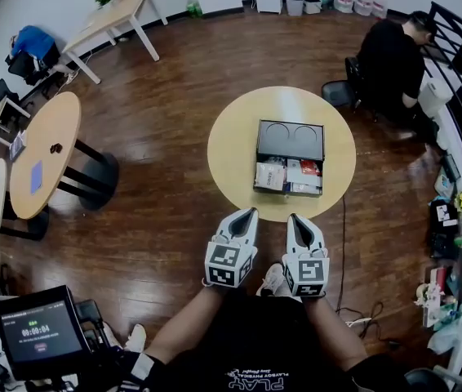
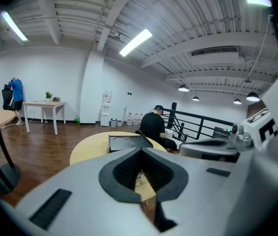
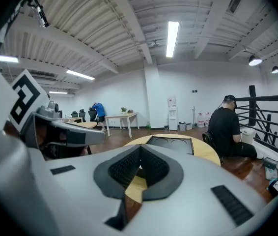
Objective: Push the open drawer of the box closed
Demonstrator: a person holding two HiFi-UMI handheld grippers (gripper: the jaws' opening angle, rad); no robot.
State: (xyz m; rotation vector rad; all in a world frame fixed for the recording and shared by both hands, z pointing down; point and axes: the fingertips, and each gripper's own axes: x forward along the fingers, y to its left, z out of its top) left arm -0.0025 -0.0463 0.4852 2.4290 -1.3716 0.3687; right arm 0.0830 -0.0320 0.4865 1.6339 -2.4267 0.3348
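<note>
- Both sets of tongs hang short of the table, over the floor. The left tongs (image 1: 250, 213) and right tongs (image 1: 294, 218) are each pinched together with nothing in them.
- Dead ahead, just past the near rim of the round, pale wood worktop (image 1: 231, 149), the drawer (image 1: 288, 176) sticks out toward the person, stuffed with packets (image 1: 270, 175).
- The drawer front runs side to side, so I'd guess a straight push away. The right tongs look a touch nearer.
- Behind it sits the box (image 1: 290, 140): black, matte, with two round recesses on top.

You are holding two grippers, left gripper (image 1: 250, 212) and right gripper (image 1: 294, 218). You are facing one round table (image 1: 231, 149), one black box (image 1: 290, 140), one open drawer (image 1: 288, 175) and one seated person (image 1: 390, 55).
</note>
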